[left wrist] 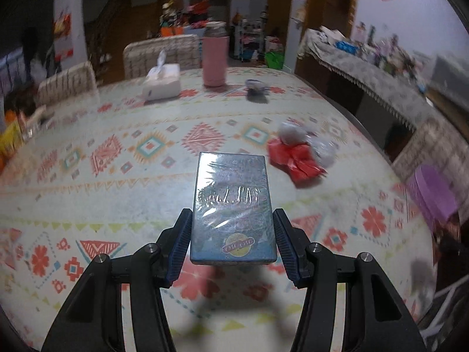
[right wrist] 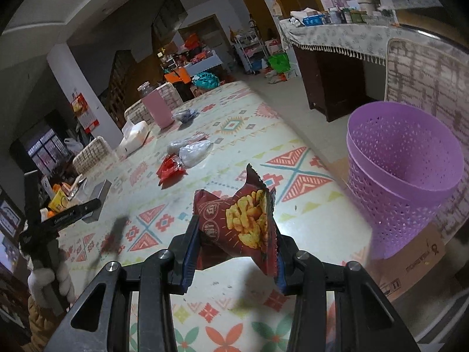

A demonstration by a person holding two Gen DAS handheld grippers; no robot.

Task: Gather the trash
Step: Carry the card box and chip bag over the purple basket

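Left tool clamped across the long sides of a flat, film-wrapped box, held clear above the patterned desk. The box looks rigid and light; its glossy wrap is probably slippery, so a hold across the narrow width, near the rear end as here, seems sound.

Right tool pinching a dark red snack packet by its lower half, the crimped top standing free above the desk. The packet appears soft, crinkly and nearly weightless — likely to fold or slide unless pinched across a flattened part.

The purple perforated bin stands beyond the desk edge, to the right. A crumpled red wrapper and clear plastic bag lie on the desk — both should crush easily.
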